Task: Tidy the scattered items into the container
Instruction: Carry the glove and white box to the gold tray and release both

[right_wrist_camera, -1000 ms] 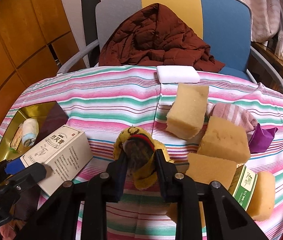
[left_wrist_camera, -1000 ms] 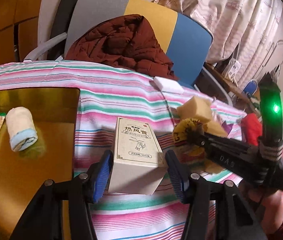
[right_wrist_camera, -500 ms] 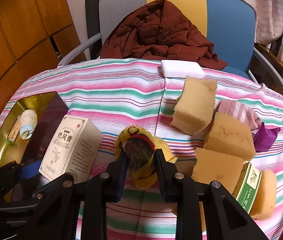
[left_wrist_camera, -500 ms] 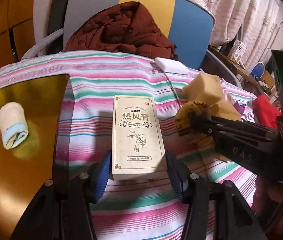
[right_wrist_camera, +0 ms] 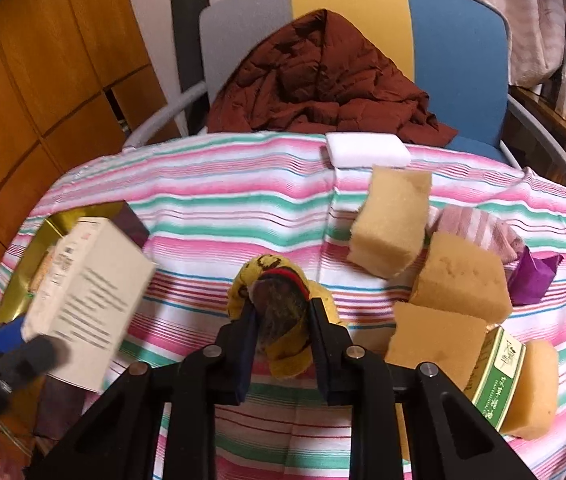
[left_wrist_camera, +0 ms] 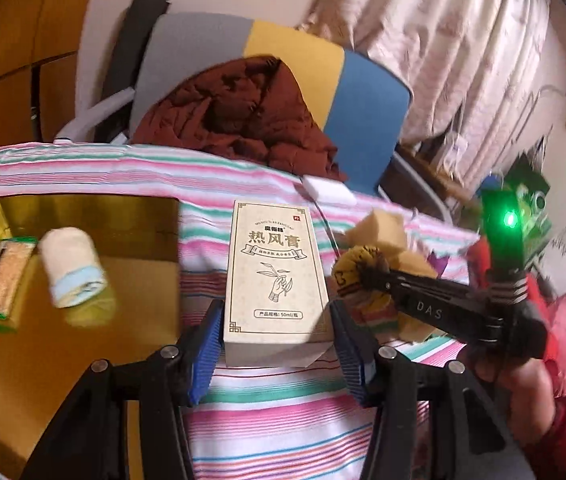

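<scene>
**Right wrist view: one sock pinched, one carton lifted, sponges waiting**

Nearest the right wrist camera, the right gripper [right_wrist_camera: 281, 330] has its jaws squeezed tight on a single yellow sock bundle [right_wrist_camera: 283, 300], which sits on the striped tablecloth [right_wrist_camera: 219, 208]. At the left edge, the left gripper [left_wrist_camera: 275, 344] grips one cream carton [left_wrist_camera: 277, 280] by its sides between blue pads [left_wrist_camera: 207, 350], jaws partway apart; the carton hangs tilted above the cloth, beside the gold tray [left_wrist_camera: 43, 356]. Two things lie in the tray: a rolled towel [left_wrist_camera: 71, 272] and a green-edged packet [left_wrist_camera: 3, 280].

To the right of the sock are four tan sponges: two [right_wrist_camera: 435, 344] [right_wrist_camera: 539, 388] close by with a green-labelled jar [right_wrist_camera: 499, 376] between them, then one [right_wrist_camera: 463, 276] behind, then one [right_wrist_camera: 393, 220] farther back. One pink striped sock [right_wrist_camera: 479, 232] and one purple wrapper [right_wrist_camera: 535, 276] lie by the sponges. One white block [right_wrist_camera: 367, 150] rests at the far table edge. Beyond it stands one chair [right_wrist_camera: 455, 40] with a brown jacket [right_wrist_camera: 323, 80] heaped on it.
</scene>
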`<state>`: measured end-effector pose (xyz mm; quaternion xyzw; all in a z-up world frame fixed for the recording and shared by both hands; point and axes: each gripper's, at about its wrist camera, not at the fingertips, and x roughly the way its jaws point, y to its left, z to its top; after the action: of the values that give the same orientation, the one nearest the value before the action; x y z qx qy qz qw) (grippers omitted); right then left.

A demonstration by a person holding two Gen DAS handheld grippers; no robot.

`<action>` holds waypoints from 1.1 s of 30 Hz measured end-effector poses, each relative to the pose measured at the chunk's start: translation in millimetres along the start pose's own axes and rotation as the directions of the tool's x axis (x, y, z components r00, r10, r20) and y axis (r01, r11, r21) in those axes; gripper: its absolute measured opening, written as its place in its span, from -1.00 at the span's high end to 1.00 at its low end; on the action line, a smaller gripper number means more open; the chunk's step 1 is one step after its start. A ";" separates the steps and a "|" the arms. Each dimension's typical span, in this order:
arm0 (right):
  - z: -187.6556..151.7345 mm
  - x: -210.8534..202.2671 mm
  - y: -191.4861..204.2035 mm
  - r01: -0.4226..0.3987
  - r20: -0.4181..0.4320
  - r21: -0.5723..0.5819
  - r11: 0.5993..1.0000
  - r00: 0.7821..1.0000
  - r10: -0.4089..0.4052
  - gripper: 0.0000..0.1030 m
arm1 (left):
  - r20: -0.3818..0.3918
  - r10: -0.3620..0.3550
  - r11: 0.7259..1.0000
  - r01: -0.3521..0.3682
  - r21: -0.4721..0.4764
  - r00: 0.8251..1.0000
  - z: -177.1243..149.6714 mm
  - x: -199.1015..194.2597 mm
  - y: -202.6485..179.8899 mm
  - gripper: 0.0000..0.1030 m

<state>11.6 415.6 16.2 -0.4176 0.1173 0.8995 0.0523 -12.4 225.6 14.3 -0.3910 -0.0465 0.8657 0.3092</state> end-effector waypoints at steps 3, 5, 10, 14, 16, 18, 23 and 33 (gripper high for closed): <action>0.1 -3.7 4.8 -0.039 0.017 0.012 0.999 0.999 0.039 0.54 | 0.040 0.016 0.999 -0.014 -0.033 0.999 1.9 -24.5 22.0 -0.03; 0.2 -6.3 13.0 -0.049 0.027 0.000 0.999 0.998 0.048 0.54 | 0.053 0.032 0.998 -0.029 -0.058 0.998 2.8 -37.1 39.0 -0.03; -0.5 -17.6 47.6 -0.105 0.037 -0.040 0.994 0.994 0.106 0.54 | 0.081 0.101 0.988 -0.090 -0.121 0.992 0.8 -59.0 83.5 -0.03; 7.4 -24.5 92.5 -0.178 0.042 -0.092 0.980 0.982 0.182 0.54 | 0.056 0.139 0.973 -0.126 -0.194 0.989 -3.3 -58.8 123.1 -0.03; 13.2 -25.0 117.8 -0.203 0.041 -0.130 0.970 0.977 0.210 0.54 | 0.035 0.147 0.966 -0.136 -0.220 0.988 -6.5 -54.8 136.0 -0.03; 18.9 -22.4 142.2 -0.218 0.038 -0.166 0.962 0.973 0.227 0.54 | 0.009 0.144 0.959 -0.137 -0.250 0.990 -10.3 -50.3 150.6 -0.03; 27.0 4.3 192.6 -0.246 -0.028 -0.196 0.949 0.969 0.245 0.54 | -0.056 0.139 0.947 -0.149 -0.285 0.989 -20.1 -38.6 174.2 -0.03; 54.0 68.0 220.7 -0.133 -0.076 -0.172 0.976 0.990 0.121 0.35 | -0.124 0.171 0.932 -0.201 -0.301 0.977 7.0 -8.1 202.3 -0.03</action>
<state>-114.6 215.6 34.8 -0.4413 0.0654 0.8938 -0.0462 -114.2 59.4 -40.9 -0.4783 -0.1303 0.8533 0.1620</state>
